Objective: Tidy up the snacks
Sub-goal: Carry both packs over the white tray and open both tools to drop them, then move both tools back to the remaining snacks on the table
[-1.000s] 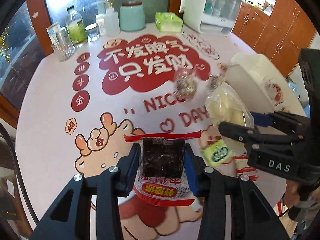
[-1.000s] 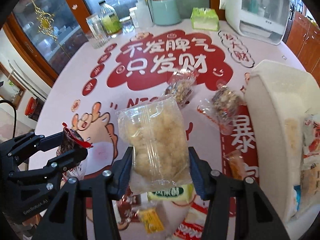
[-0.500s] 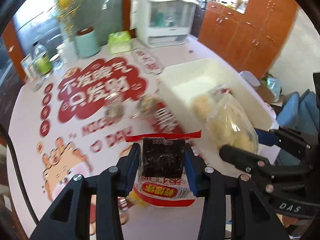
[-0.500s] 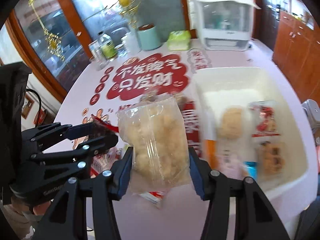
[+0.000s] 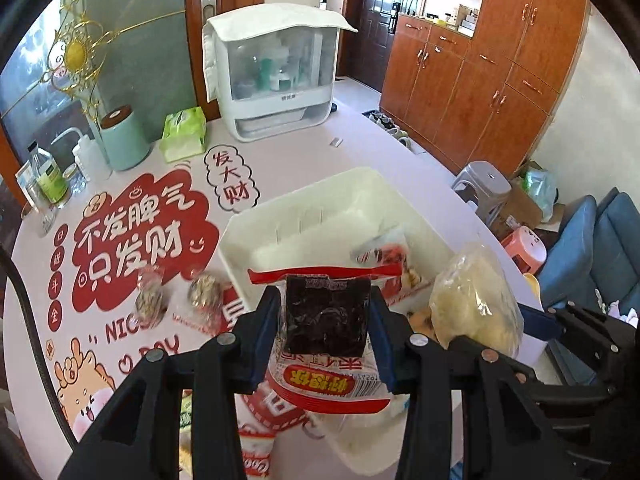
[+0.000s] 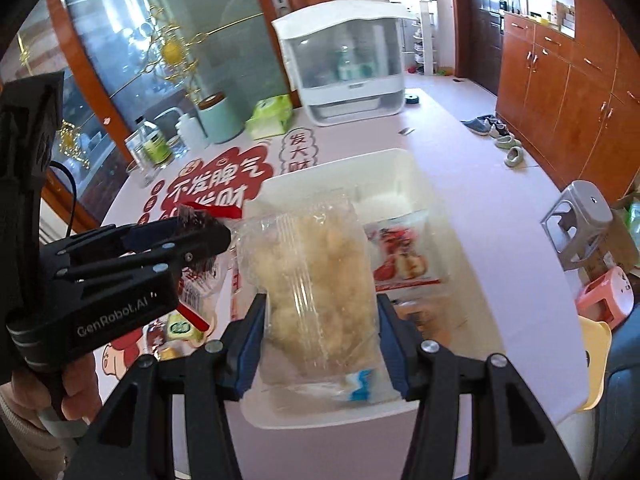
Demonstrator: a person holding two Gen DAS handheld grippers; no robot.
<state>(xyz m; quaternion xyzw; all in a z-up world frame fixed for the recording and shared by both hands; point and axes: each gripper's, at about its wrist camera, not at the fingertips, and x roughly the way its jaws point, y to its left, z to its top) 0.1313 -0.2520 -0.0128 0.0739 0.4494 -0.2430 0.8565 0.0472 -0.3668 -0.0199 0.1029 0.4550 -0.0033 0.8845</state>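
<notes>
Here, nearest the left wrist camera, the left gripper (image 5: pixel 326 332) pinches a red-edged packet with a dark snack showing through its clear window (image 5: pixel 326 316); both blue pads press its sides, and its lower printed half hangs between the black fingers, hiding what lies beneath. In the right wrist view the right gripper (image 6: pixel 318 336) likewise clamps a clear plastic bag of pale yellow puffed snacks (image 6: pixel 316 276) by its sides, the bag's blue-printed bottom edge blurred. Both packets hang above the white rectangular plastic bin (image 5: pixel 308 200), whose near wall is covered by the grippers. Inside it lies a red-and-white printed snack pouch (image 6: pixel 402 252); other contents under the held bags are too hidden to name. Left of the bin, two small clear-wrapped brown treats (image 5: pixel 200 292) rest on the pink tablecloth with red Chinese lettering (image 5: pixel 132 236); more wrappers near the lower edge are cut off. At the far side stand a mint-green canister with a brown lid (image 5: pixel 120 140), a green tissue pack (image 5: pixel 184 134) and a white cabinet with a clear front (image 5: pixel 276 80).
</notes>
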